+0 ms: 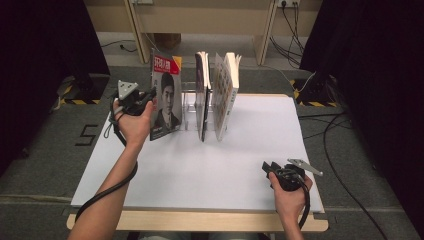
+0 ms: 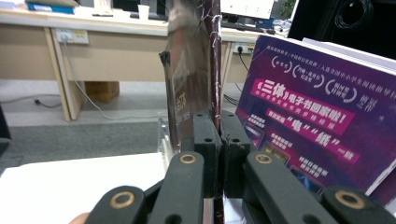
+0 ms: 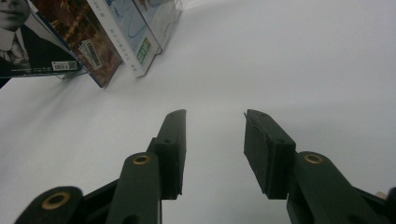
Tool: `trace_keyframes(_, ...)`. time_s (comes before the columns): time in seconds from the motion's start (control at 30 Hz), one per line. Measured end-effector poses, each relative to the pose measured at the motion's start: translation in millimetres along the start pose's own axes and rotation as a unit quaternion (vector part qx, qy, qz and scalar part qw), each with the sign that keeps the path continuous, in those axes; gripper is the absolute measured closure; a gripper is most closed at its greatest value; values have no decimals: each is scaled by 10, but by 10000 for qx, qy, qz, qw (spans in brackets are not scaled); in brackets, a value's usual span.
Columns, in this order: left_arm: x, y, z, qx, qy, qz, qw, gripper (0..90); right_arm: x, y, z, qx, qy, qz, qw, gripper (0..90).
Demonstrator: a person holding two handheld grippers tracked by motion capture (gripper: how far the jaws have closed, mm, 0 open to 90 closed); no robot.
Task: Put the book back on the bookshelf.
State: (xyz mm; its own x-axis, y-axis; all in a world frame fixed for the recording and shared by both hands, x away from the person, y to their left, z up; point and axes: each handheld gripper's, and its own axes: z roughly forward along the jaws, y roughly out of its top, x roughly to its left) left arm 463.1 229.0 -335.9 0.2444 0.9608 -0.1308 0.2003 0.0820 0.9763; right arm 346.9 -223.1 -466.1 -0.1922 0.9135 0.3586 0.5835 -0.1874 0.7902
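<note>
Red-topped magazine [image 1: 166,97] stands at 11 o'clock on the table [image 1: 200,170], just left of the clear rack [image 1: 190,107], its edge pinched by the left gripper [image 2: 219,135]. Right gripper [image 3: 215,149] spread, idle at 5 o'clock. Risk: thin floppy cover may buckle or slip, toppling against neighbouring books [image 1: 217,95].

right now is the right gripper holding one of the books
No: in the right gripper view the right gripper has its jaws apart over the bare white table, with nothing between them, and the books stand farther off.
</note>
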Motion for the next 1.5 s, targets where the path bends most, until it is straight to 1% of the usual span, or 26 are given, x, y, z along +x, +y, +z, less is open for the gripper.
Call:
trace_keyframes(0.07,34,-64,-65,-79,6,112,9999,864,3,-4,2,17,8,9,10000,598)
trace_keyframes(0.13,63,-162,-139,-89,-42,106,9999,864,13,-6,4,12,8,-4,10000,598)
trace_keyframes(0.23,68,-298,-231,-67,-91,186,9998,863,25,-6,14,33,17,-30,10000,598)
trace_keyframes(0.3,94,-394,-302,-88,-39,158,9998,862,41,-10,18,54,26,-9,10000,598)
trace_keyframes(0.33,113,-484,-374,-118,-56,110,9999,862,51,-14,18,66,41,-7,10000,598)
trace_keyframes(0.37,113,-484,-374,-118,-56,110,9999,862,51,-14,18,66,41,-7,10000,598)
trace_keyframes(0.5,95,-591,-515,-145,-108,210,9996,861,61,-22,35,81,38,-46,9999,598)
trace_keyframes(0.6,104,-635,-581,-128,-81,170,9997,859,70,-22,35,102,54,-37,9999,598)
trace_keyframes(0.67,117,-660,-623,-98,-81,96,9999,857,72,-18,25,86,49,-33,9999,598)
trace_keyframes(0.73,119,-687,-668,-39,-82,76,9999,853,63,-13,18,75,34,-52,10000,597)
trace_keyframes(0.8,122,-706,-704,49,-115,38,9999,846,61,-14,17,80,34,-19,10000,597)
trace_keyframes(0.83,131,-709,-718,89,-128,7,9999,839,59,-14,18,90,37,-13,10000,597)
trace_keyframes(0.9,168,-701,-737,132,-195,-177,9996,814,59,-15,20,100,45,2,9999,596)
trace_keyframes(0.93,190,-691,-747,125,-206,-232,9994,803,64,-16,19,109,40,17,9999,597)
trace_keyframes(0.97,206,-676,-752,132,-197,-234,9994,796,67,-18,20,114,42,34,9999,596)
trace_keyframes(1.03,237,-642,-750,145,-201,-256,9994,763,66,-22,30,123,41,-12,9999,596)
trace_keyframes(1.1,257,-599,-721,193,-280,-291,9990,687,64,-24,39,143,42,-43,9999,595)
trace_keyframes(1.13,267,-577,-697,209,-291,-312,9989,636,66,-26,43,155,54,-4,9999,594)
trace_keyframes(1.17,278,-554,-673,167,-246,-307,9991,600,64,-26,46,166,54,10,9998,593)
trace_keyframes(1.2,287,-532,-650,152,-195,-264,9993,536,57,-26,48,180,54,-1,9998,592)
trace_keyframes(1.23,306,-490,-598,190,-144,-215,9995,536,57,-26,48,180,54,-1,9998,592)
trace_keyframes(1.27,329,-459,-556,221,-127,-248,9994,514,53,-28,47,183,57,-3,9998,591)
trace_keyframes(1.33,374,-402,-498,259,-143,-250,9993,542,51,-30,47,193,56,3,9998,590)
trace_keyframes(1.4,407,-366,-478,274,-131,-215,9993,640,50,-32,43,211,53,20,9998,589)
trace_keyframes(1.43,419,-356,-477,290,-142,-214,9993,671,53,-33,43,225,57,70,9997,588)
trace_keyframes(1.5,421,-355,-490,290,-212,-194,9992,740,37,-34,54,234,53,34,9997,588)
